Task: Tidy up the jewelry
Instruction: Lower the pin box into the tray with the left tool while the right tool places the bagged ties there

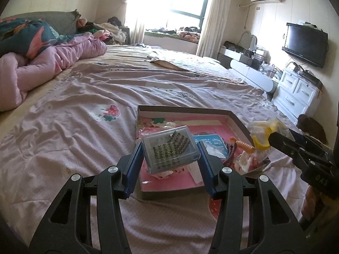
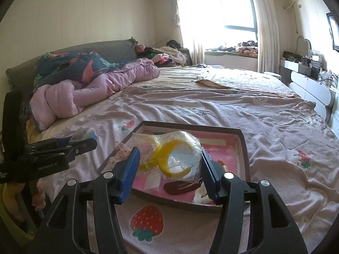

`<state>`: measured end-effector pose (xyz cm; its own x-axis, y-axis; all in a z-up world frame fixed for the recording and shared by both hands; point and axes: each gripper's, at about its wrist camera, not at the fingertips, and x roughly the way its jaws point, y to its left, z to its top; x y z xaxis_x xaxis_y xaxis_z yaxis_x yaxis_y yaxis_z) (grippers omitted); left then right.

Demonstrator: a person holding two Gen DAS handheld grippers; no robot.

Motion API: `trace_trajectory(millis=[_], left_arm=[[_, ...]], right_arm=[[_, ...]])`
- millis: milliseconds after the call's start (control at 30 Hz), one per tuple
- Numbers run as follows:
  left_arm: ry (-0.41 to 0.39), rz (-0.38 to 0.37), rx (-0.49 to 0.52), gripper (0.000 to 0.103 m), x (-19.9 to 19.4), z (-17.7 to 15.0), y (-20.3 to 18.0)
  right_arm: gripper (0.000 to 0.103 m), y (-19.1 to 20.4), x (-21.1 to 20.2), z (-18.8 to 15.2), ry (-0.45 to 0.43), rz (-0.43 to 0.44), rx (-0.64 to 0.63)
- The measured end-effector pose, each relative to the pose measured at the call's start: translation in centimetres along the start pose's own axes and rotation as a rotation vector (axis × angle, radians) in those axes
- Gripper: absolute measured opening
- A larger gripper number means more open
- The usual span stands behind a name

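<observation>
A shallow brown tray [image 1: 237, 119] with a pink floor lies on the bed, also in the right wrist view [image 2: 244, 148]. My left gripper [image 1: 170, 151] is shut on a clear plastic box of small studs [image 1: 169, 148] and holds it above the tray's near half. My right gripper [image 2: 169, 160] is shut on a clear bag holding yellow bangles [image 2: 169, 154], above the tray. In the left wrist view that bag [image 1: 261, 133] hangs at the tray's right side. An orange spiral hair tie [image 1: 243, 145], a blue card [image 1: 211, 142] and small packets lie in the tray.
The pink bedsheet [image 1: 95, 97] spreads all round the tray. A rumpled pink duvet [image 1: 53, 63] lies far left. White drawers [image 1: 296, 95] and a wall TV [image 1: 305, 44] stand right of the bed. A dark hair clip [image 2: 180, 187] lies in the tray's near corner.
</observation>
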<state>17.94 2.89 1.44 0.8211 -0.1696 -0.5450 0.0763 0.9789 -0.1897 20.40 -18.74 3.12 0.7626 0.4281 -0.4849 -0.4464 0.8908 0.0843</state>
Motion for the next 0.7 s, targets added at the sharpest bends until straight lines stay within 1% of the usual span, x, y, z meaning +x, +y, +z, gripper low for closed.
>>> trace_trajectory(millis=[433,700], left_arm=[[0.039,0.004,-0.006,0.042,4.4,1.2,0.4],[0.096,0.003,0.012,0.042,7.8,1.0,0.2]], right_arm=[[0.053,-2.7,3.2,0.9,0.013,-0.078,0.019],[0.054,-4.2,6.0,-0.1,0.075,-0.096,0.031]])
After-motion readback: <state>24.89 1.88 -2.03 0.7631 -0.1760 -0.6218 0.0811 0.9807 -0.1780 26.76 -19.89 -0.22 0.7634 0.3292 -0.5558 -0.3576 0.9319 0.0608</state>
